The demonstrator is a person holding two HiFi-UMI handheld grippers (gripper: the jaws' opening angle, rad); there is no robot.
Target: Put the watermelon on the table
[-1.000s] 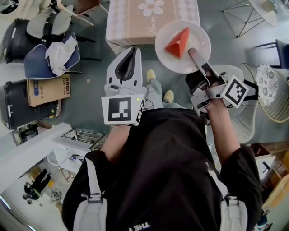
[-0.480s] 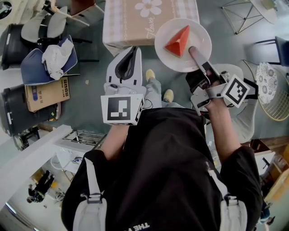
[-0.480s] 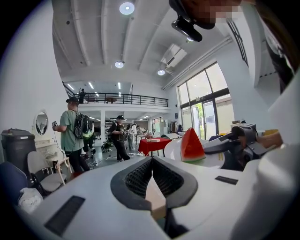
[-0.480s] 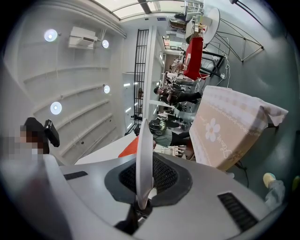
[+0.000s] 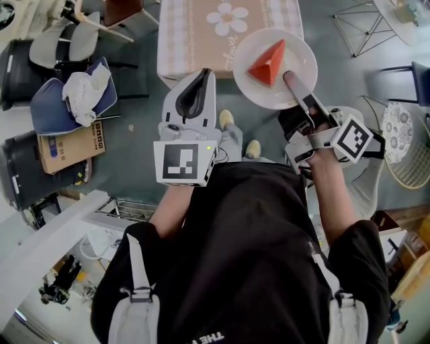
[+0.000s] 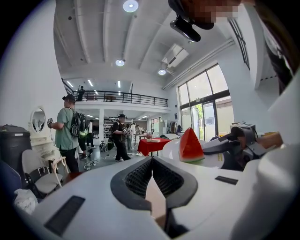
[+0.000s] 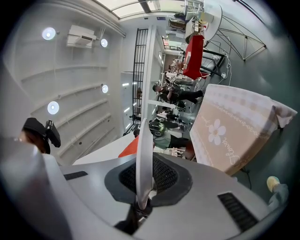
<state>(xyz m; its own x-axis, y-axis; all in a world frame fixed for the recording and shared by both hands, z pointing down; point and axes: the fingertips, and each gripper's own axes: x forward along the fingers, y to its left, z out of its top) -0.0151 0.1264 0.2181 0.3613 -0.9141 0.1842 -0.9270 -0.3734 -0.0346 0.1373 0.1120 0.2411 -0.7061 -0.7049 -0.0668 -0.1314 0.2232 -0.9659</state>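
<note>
My right gripper clamped the white plate at its five-o'clock rim, with the watermelon slice sitting on it. My left gripper, at the plate's nine o'clock, was closed and empty. The flower-cloth table lay at eleven.

Head view: bright, even light; soft shadows on the floor; sharp, edges bowed.
Left gripper view: round ceiling lamps at 12 o'clock; windows at 3 o'clock glaring white; fisheye, black corners.
Right gripper view: ceiling lamps at 10 o'clock; plate rim in the right tongs pale, soft at close range; dark vignette.
</note>
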